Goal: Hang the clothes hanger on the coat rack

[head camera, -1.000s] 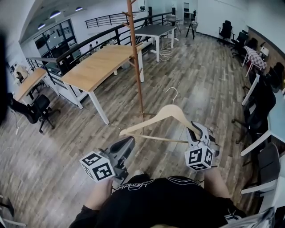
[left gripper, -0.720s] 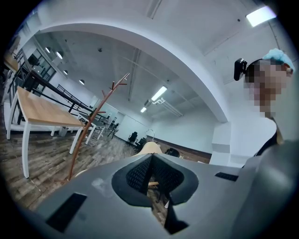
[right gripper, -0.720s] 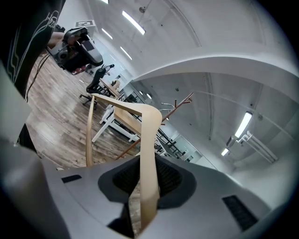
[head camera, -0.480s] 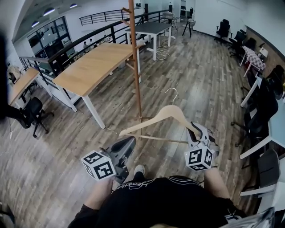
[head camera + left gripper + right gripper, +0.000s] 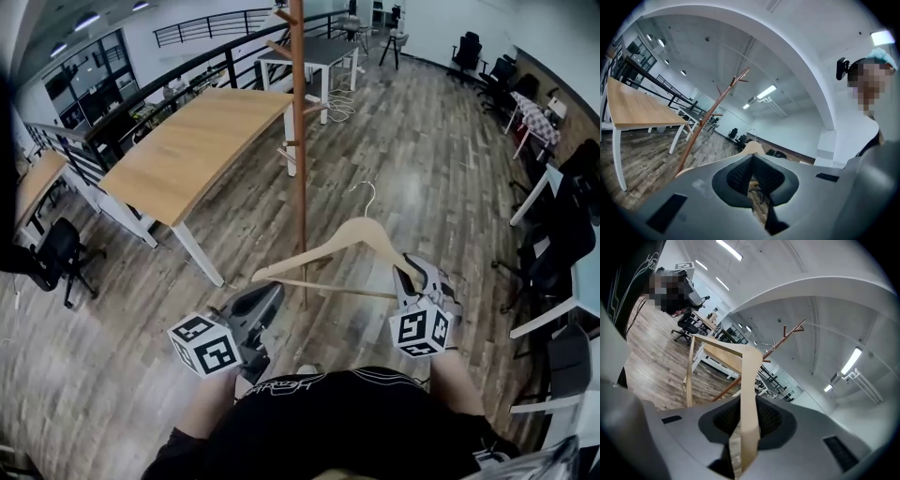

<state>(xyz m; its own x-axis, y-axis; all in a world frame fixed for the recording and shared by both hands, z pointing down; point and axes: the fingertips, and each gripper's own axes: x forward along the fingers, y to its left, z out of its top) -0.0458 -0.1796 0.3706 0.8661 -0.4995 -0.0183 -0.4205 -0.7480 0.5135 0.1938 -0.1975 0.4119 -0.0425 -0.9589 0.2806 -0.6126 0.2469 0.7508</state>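
A pale wooden clothes hanger (image 5: 349,240) with a metal hook (image 5: 364,194) is held level in front of me. My right gripper (image 5: 410,279) is shut on its right arm; in the right gripper view the wooden arm (image 5: 749,394) runs up between the pads of that gripper (image 5: 747,405). My left gripper (image 5: 268,294) sits just under the hanger's left end, jaws shut with nothing between them; from the left gripper (image 5: 752,159) the hanger (image 5: 753,147) shows beyond its tips. The brown coat rack (image 5: 299,159) stands just ahead, its pegs (image 5: 736,82) high up.
A long wooden table (image 5: 187,141) stands left of the rack, with a black railing (image 5: 141,112) behind it. Office chairs (image 5: 56,253) are at the far left, and more chairs and a desk edge (image 5: 553,244) line the right. Wood floor lies around the rack's base.
The view has closed in on the coat rack: its pole now stands nearer and slightly further right. Both grippers and the hanger keep the same pose.
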